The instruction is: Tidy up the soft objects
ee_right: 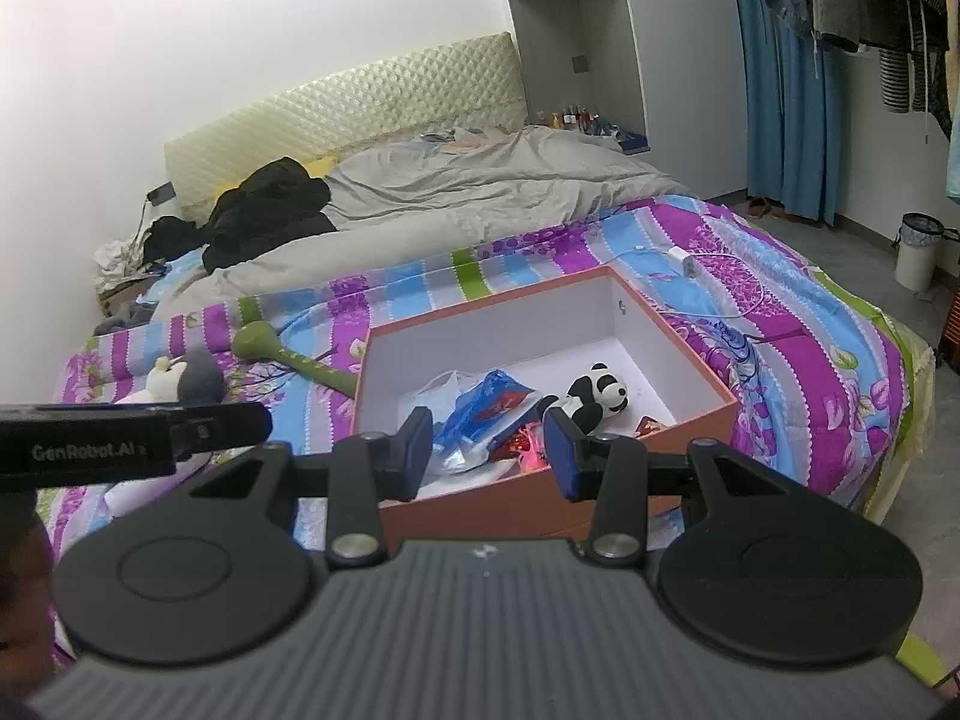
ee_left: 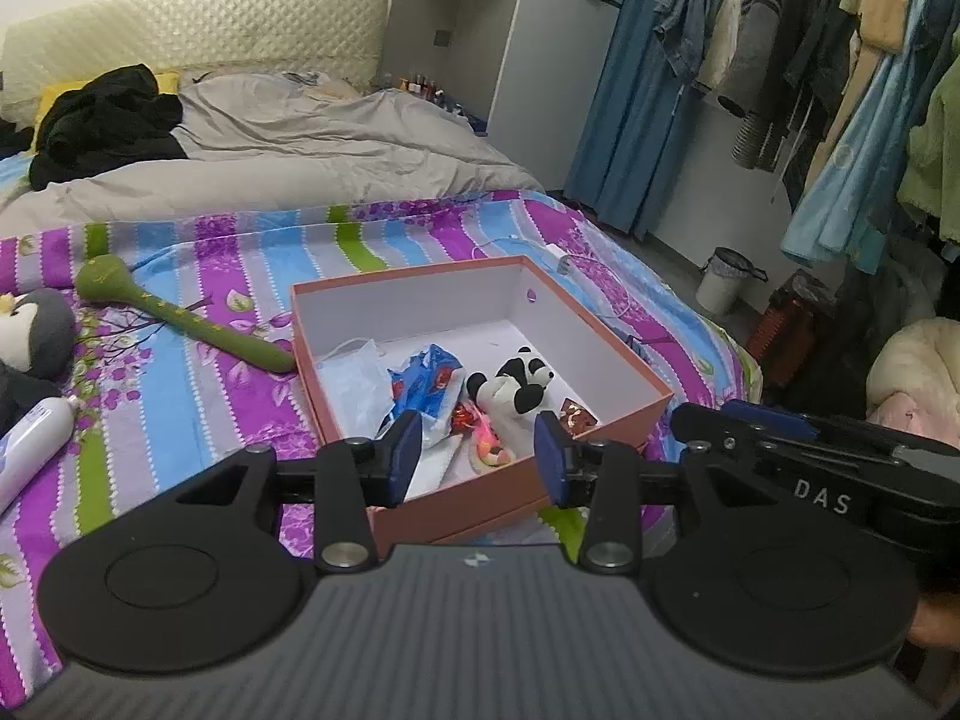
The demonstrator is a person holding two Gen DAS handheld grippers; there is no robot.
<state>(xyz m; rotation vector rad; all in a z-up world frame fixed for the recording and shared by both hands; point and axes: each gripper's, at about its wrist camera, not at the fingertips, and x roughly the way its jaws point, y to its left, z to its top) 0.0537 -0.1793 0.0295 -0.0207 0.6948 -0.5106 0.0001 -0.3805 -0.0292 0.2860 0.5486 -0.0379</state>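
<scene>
An orange box (ee_left: 624, 354) (ee_right: 708, 387) with a white inside lies on the striped bedspread. In it are a panda plush (ee_left: 516, 387) (ee_right: 594, 393), a blue patterned packet (ee_left: 423, 381) (ee_right: 486, 411), a white plastic bag (ee_left: 354, 375) and small red and pink items (ee_left: 489, 444). A green long-necked plush (ee_left: 180, 315) (ee_right: 294, 360) lies left of the box, and a grey penguin plush (ee_left: 36, 330) (ee_right: 192, 378) farther left. My left gripper (ee_left: 477, 459) and right gripper (ee_right: 489, 450) both hang open above the box's near edge, nothing between their fingers.
A white bottle (ee_left: 30, 447) lies at the left edge of the bedspread. A charger and cable (ee_right: 690, 264) rest beyond the box. Grey duvet (ee_left: 270, 144) and black clothes (ee_left: 102, 120) cover the bed's far end. Hanging clothes (ee_left: 840, 60) and a bin (ee_left: 723, 279) stand right.
</scene>
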